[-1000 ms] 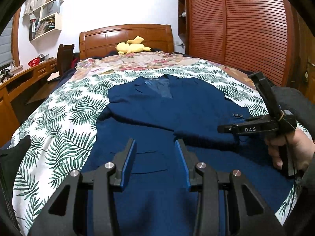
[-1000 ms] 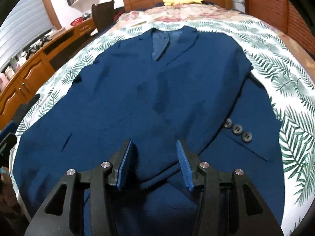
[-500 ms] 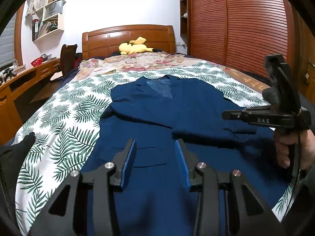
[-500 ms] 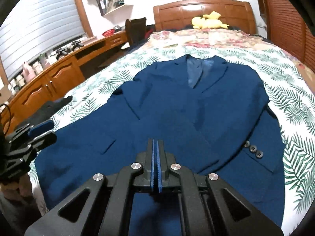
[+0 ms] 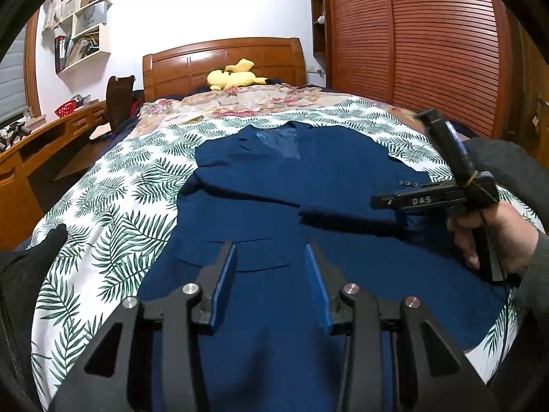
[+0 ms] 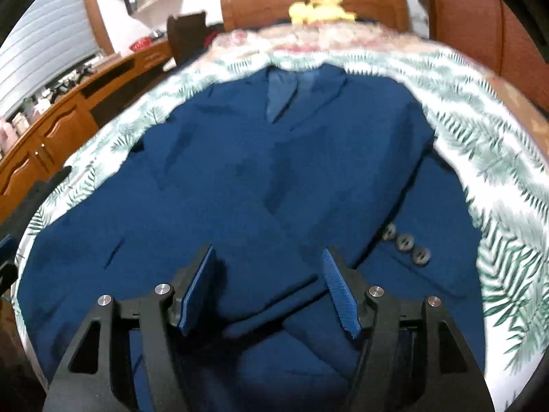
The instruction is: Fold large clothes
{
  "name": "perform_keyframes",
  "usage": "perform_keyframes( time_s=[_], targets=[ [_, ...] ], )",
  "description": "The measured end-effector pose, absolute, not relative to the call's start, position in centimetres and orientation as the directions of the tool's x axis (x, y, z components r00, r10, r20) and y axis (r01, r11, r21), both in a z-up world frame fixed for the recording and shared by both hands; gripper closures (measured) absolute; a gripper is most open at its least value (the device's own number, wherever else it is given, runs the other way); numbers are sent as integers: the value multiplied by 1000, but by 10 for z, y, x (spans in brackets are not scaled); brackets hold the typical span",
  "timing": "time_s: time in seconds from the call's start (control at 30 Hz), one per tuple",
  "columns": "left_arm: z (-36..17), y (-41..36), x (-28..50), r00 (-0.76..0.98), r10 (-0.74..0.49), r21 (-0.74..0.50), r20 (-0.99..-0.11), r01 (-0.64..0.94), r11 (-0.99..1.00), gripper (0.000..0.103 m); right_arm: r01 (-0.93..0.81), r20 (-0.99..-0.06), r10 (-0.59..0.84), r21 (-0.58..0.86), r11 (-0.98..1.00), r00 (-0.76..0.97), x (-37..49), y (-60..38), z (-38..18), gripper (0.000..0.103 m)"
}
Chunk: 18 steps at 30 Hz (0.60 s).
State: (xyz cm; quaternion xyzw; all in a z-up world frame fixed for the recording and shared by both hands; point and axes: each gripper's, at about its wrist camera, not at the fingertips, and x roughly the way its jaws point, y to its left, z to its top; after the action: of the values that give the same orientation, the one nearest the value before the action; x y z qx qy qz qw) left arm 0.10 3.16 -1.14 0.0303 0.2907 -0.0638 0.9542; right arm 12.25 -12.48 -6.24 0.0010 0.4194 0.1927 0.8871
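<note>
A navy blue suit jacket lies face up on the bed, collar toward the headboard, both sleeves folded across its front. It fills the right wrist view, where three cuff buttons show on the right sleeve. My left gripper is open and empty, low over the jacket's lower front. My right gripper is open and empty, close above the folded sleeve cuff near the hem. It also shows in the left wrist view, held in a hand at the jacket's right side.
The bed has a white palm-leaf cover and a floral blanket near the wooden headboard, with a yellow plush toy. A wooden desk runs along the left. A slatted wooden wardrobe stands at right.
My right gripper was open, shut half a second ago while raised, and is now open again and lower over the jacket. The left gripper stayed open, nearly still.
</note>
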Motion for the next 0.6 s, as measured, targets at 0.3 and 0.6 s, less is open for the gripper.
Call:
perform_keyframes(
  time_s=[0.3,0.6],
  targets=[
    [-11,30,-1,821,-101,27,-562,140,990,64,-413,-729,411,192,890,547,114,-117,-61,95],
    [-10,35,-6,827,-95,23,-555,129,991,64,-525,-613,520,194,829,595,63,-95,-17,96]
  ],
)
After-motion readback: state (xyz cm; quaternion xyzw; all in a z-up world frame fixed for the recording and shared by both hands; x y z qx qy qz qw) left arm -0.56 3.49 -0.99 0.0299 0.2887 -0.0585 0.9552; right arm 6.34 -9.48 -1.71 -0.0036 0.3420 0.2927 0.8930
